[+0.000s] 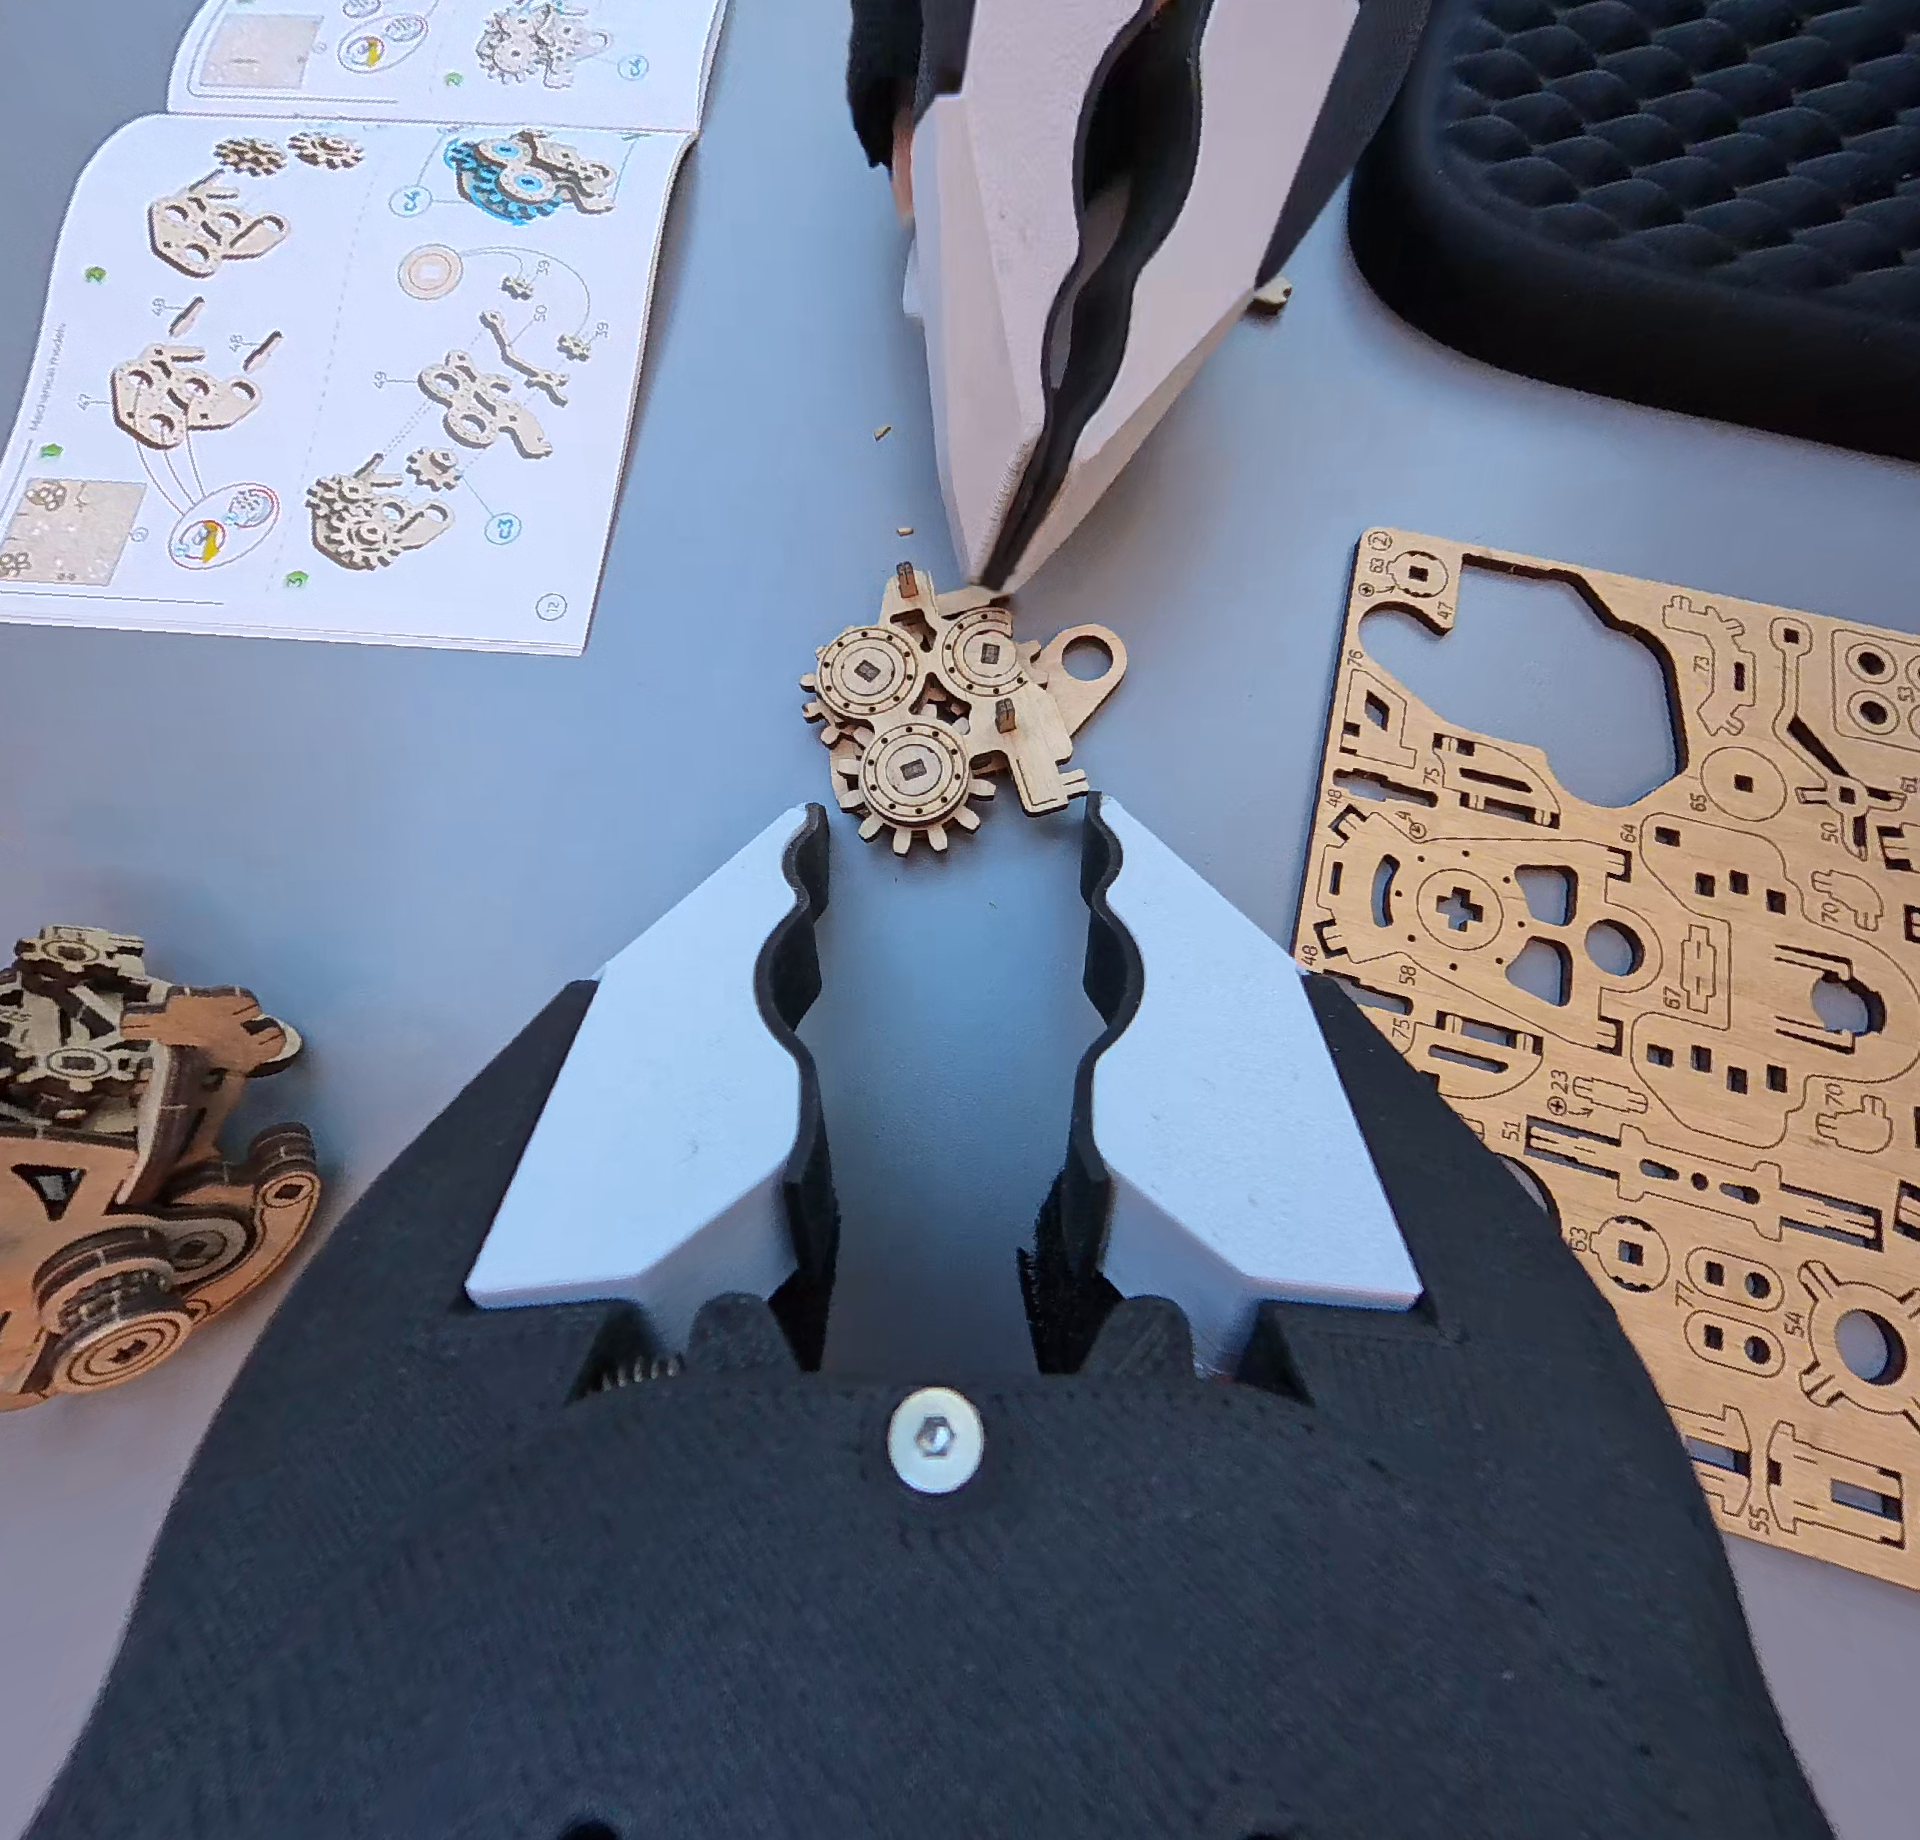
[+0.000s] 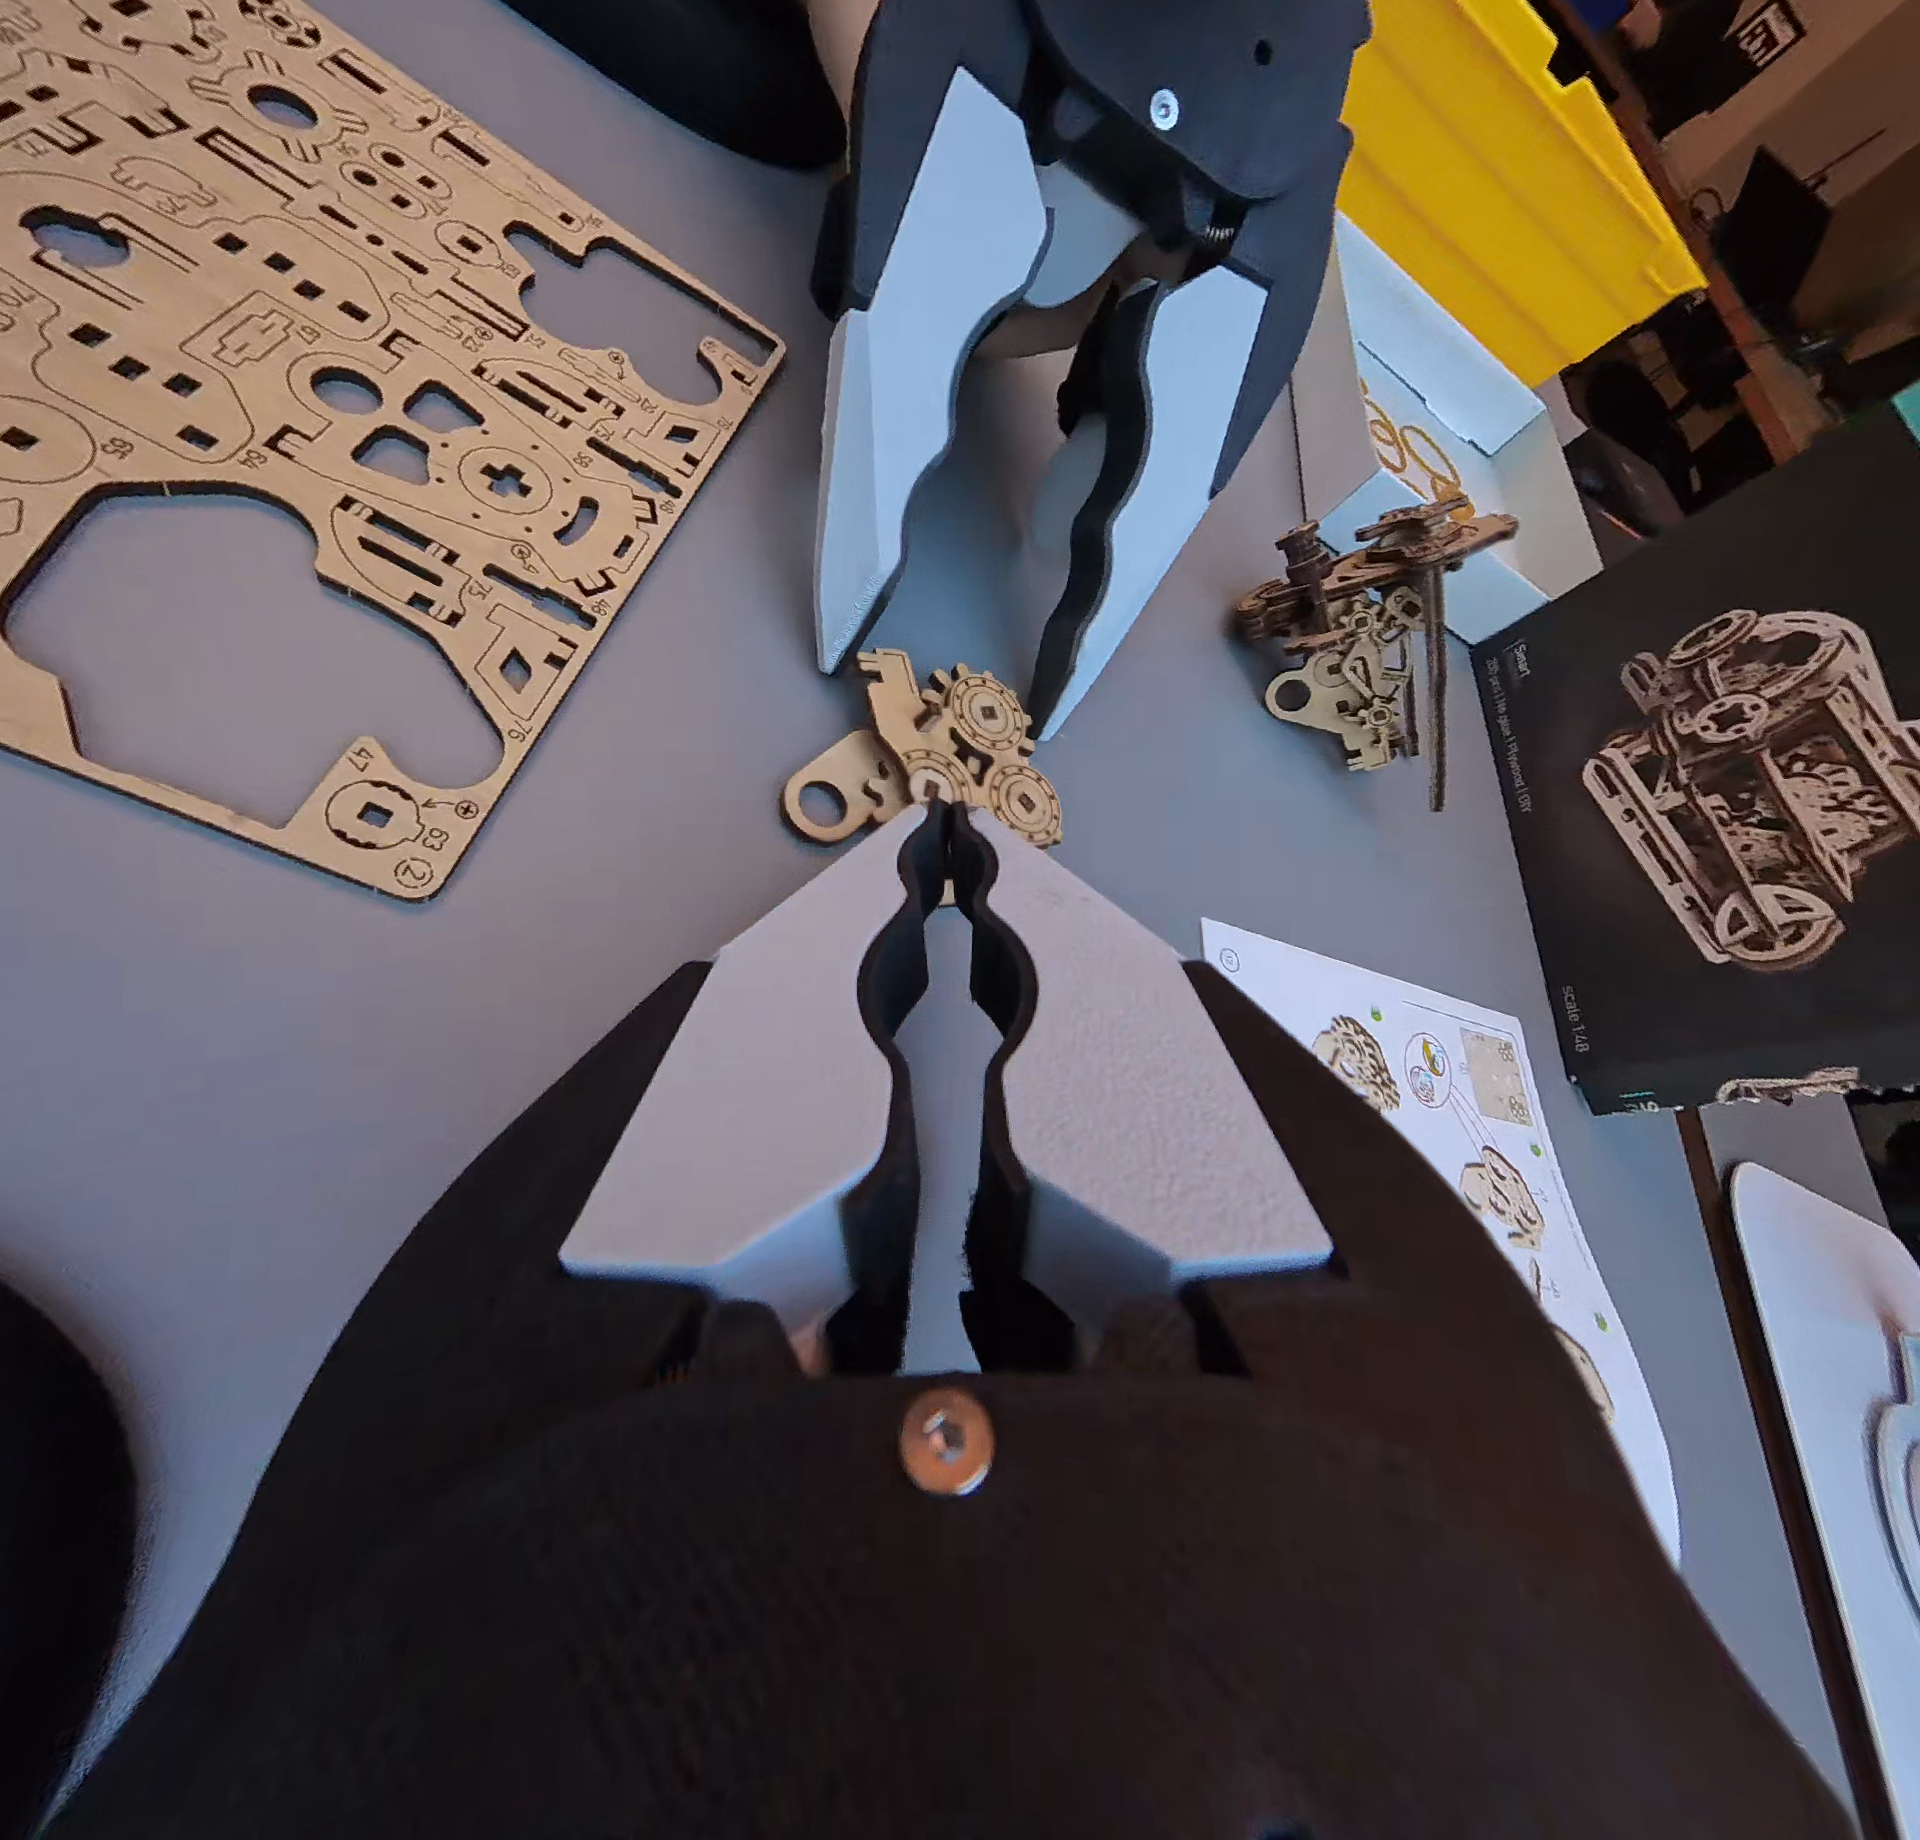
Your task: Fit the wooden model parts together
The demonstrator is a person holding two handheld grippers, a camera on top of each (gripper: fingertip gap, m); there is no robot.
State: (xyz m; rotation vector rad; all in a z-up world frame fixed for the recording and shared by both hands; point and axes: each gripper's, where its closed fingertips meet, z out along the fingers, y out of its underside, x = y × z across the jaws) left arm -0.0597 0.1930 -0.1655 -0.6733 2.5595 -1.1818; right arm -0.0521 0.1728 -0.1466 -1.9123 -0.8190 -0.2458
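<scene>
Here the flat pale wooden gear assembly (image 1: 951, 725) lies on the grey table (image 1: 416, 803), ringed tab pointing towards the cut plywood sheet (image 1: 1621, 1011). The right gripper (image 2: 945, 819) pinches its edge; the left gripper (image 1: 956, 834) is spread, just beside it.

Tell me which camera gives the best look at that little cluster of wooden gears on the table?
The left wrist view: the gear assembly lies unobstructed ahead of the open jaws, showing all three gears and two upright pegs. In the right wrist view, the same assembly is smaller, and that gripper's shut jaws cover its near edge.
</scene>
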